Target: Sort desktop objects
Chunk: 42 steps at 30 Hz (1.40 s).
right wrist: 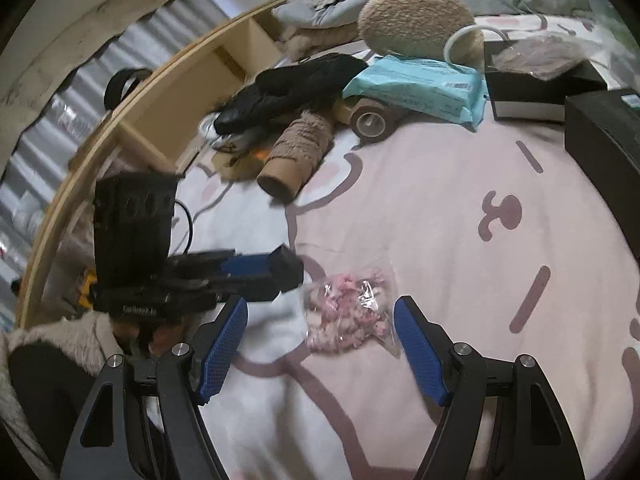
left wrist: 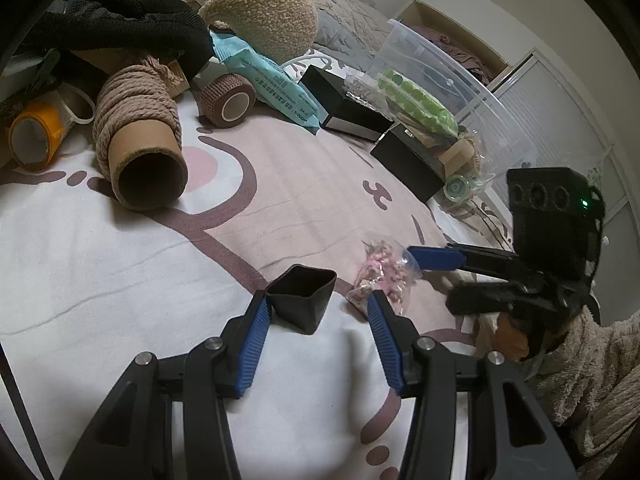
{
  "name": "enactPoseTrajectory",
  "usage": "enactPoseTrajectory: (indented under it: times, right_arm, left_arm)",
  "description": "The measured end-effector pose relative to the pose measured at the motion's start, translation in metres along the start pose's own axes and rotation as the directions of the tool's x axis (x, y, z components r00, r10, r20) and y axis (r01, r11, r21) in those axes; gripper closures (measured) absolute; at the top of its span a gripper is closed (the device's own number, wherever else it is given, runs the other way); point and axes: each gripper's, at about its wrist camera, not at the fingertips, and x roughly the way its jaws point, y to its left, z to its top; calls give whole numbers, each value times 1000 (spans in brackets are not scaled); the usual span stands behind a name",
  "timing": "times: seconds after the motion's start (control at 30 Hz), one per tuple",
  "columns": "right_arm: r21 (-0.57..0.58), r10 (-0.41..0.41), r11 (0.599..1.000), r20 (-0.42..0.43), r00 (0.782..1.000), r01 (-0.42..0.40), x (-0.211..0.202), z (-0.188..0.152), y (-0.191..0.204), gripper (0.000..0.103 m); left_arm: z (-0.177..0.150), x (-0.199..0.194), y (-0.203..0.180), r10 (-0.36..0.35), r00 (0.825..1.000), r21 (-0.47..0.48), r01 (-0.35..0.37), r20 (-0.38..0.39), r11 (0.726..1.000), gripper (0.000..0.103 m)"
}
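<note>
Left gripper (left wrist: 318, 304): you are holding it low over the bed, fingers standing wide apart, clamping nothing.
Small black cup (left wrist: 304, 296): sitting open-mouthed on the bedsheet (left wrist: 120, 272), touching the inner face of your left gripper's left finger (left wrist: 256, 336); in the right wrist view it is hard to tell apart from the gripper.
Bag of pink bits (right wrist: 350, 312): lying flat on the sheet between the two grippers, its clear plastic crinkling; in the left wrist view the tip of your left gripper's right finger is overlapping its near edge.
Right gripper (right wrist: 320, 316): you are pointing it straight at the bag, fingers spread wide on either side of it, not touching it that you can see.
Rope-wound cardboard tube (left wrist: 138, 132): lying on its side farther up the bed, open end facing you.
Brown bandage roll (left wrist: 227, 98): resting just beside the teal packet (left wrist: 272, 80).
Black boxes (left wrist: 344, 102): sitting right of the packet, near the clear plastic bin (left wrist: 460, 80).
</note>
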Motion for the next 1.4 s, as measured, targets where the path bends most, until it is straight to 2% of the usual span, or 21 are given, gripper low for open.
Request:
enactPoseTrajectory:
  times: [0.1, 0.27, 0.4, 0.6, 0.63, 0.67, 0.7, 0.8, 1.17, 1.3, 1.4]
  right_arm:
    - [-62, -90, 994, 11, 996, 91, 0, -1, 9, 27]
    - [-170, -183, 969, 4, 983, 181, 16, -7, 26, 27]
    - [-245, -268, 933, 9, 963, 262, 29, -12, 33, 27]
    - [-343, -376, 865, 39, 926, 366, 43, -18, 42, 28]
    - [-350, -385, 858, 47, 922, 376, 44, -18, 42, 32]
    - [-347, -390, 856, 53, 919, 383, 43, -18, 41, 36]
    - [-335, -391, 859, 58, 919, 387, 43, -17, 38, 45]
    - [-306, -377, 874, 62, 924, 377, 39, -16, 34, 51]
    - [-268, -348, 893, 101, 932, 362, 35, -22, 33, 52]
    - [-268, -348, 893, 99, 932, 361, 36, -22, 32, 52]
    - [-269, -349, 892, 98, 932, 362, 37, -22, 32, 52]
  left_arm:
    - [0, 1, -2, 28, 1000, 9, -28, 6, 1000, 53]
    - [0, 1, -2, 62, 998, 19, -62, 12, 998, 53]
    - [0, -1, 0, 61, 998, 13, -62, 21, 998, 48]
    - [0, 0, 0, 61, 998, 15, -62, 22, 998, 47]
    - [0, 0, 0, 62, 998, 15, -62, 22, 998, 47]
    - [0, 0, 0, 62, 998, 16, -63, 22, 998, 47]
    - [-1, 0, 0, 63, 998, 16, -63, 22, 998, 47]
    - [-1, 1, -1, 70, 997, 26, -71, 20, 997, 45]
    - [-3, 6, -9, 121, 993, 80, -121, 16, 989, 45]
    - [-3, 8, -10, 155, 988, 86, -156, 17, 984, 54]
    - [-3, 8, -9, 165, 986, 75, -166, 22, 983, 67]
